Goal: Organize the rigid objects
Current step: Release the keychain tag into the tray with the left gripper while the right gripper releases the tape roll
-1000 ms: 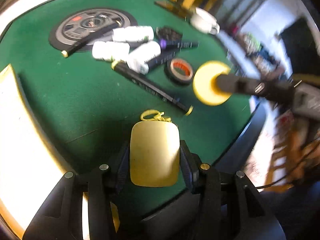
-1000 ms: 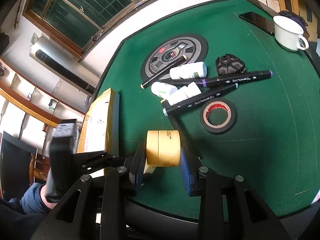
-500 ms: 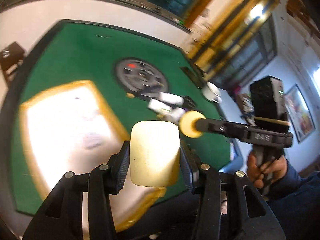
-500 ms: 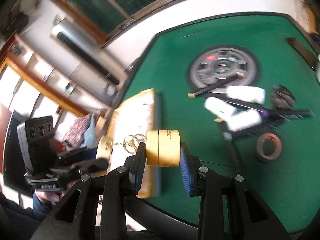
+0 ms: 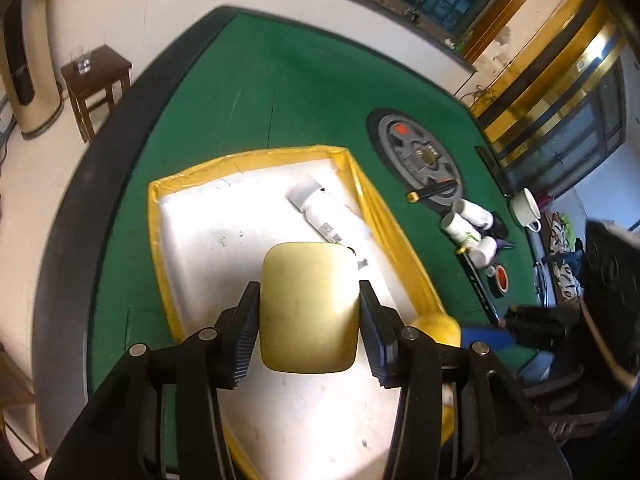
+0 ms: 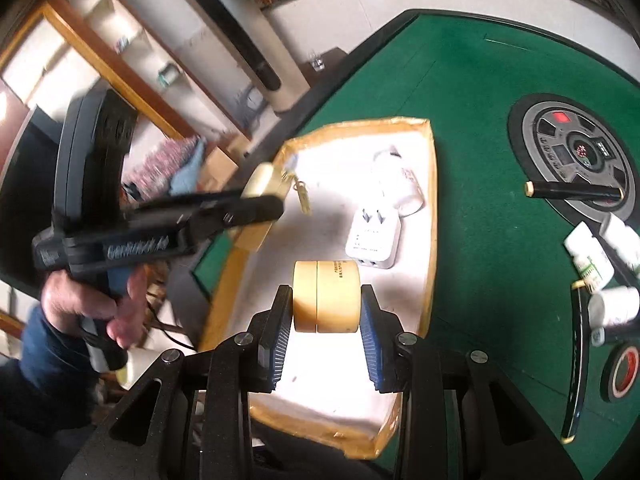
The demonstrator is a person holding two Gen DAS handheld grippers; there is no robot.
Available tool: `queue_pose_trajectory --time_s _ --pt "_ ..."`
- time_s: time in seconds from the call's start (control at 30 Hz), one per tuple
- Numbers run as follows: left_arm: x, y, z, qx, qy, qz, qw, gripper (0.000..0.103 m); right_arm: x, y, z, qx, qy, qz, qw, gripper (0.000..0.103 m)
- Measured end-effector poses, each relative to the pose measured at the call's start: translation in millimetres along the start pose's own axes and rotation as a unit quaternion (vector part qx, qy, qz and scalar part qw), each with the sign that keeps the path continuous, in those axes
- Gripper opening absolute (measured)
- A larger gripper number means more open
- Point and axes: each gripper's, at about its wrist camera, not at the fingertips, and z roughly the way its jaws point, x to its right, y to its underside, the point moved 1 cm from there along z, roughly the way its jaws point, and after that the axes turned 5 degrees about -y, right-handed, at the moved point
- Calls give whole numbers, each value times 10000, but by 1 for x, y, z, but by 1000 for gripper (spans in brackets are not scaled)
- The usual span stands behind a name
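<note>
A padlock (image 5: 308, 306) was gripped by the left hand-held gripper (image 5: 308, 320) & tape (image 6: 325, 297) by the right (image 6: 325, 320), both over the tray (image 6: 430, 216), directly below.

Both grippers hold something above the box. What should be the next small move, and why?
Probably lower the right gripper and open it on the bare floor of the box. Its tape roll already hangs over the box, near the plug and bottle. The left gripper, holding a padlock, is over the box too.
</note>
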Motion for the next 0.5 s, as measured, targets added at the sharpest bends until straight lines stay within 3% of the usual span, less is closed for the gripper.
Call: queue_pose_trajectory --time_s 0.5 --pt "-17 -26 46 -327 -438 -107 9985 45 12 -2 42 -377 519 -115 9979 30"
